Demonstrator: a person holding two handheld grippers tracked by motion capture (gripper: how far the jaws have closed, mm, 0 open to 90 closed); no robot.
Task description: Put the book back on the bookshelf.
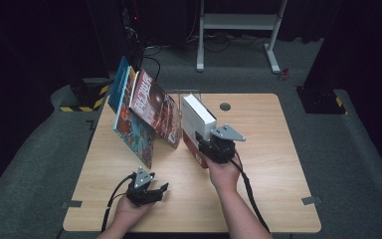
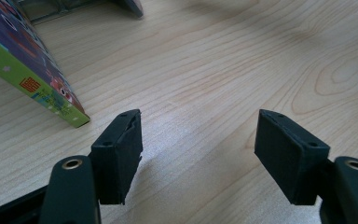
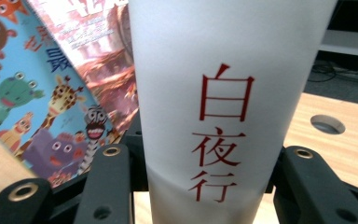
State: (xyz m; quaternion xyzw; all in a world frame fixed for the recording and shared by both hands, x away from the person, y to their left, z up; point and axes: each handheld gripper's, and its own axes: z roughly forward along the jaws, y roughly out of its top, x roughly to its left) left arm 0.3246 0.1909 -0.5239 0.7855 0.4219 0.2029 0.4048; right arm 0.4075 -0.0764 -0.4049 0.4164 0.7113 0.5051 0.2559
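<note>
The thick white book (image 1: 197, 119) stands upright near the middle of the table, its spine with red characters (image 3: 219, 135) facing me, and my right gripper (image 1: 210, 142) pinches it at the lower spine, one jaw on each cover. At its nine o'clock two picture books lean toward it: a reddish one (image 1: 155, 107) closest, tilted toward the white book's top, and the cartoon-animal one (image 1: 132, 124) behind that, farther left. I judge the work to be standing books in a row; the white one looks placed or nearly so, but I have not let go, and the leaning pair may still need straightening.

My left gripper (image 1: 149, 191) rests at about seven o'clock from the white book, low on the table, jaws spread wide over bare wood, holding nothing.

The table (image 1: 268, 164) is pale wood grain with a round cable hole (image 1: 225, 106) at one o'clock. Around it lies grey carpet, dark curtains, and a white metal frame (image 1: 238, 30) at twelve o'clock.
</note>
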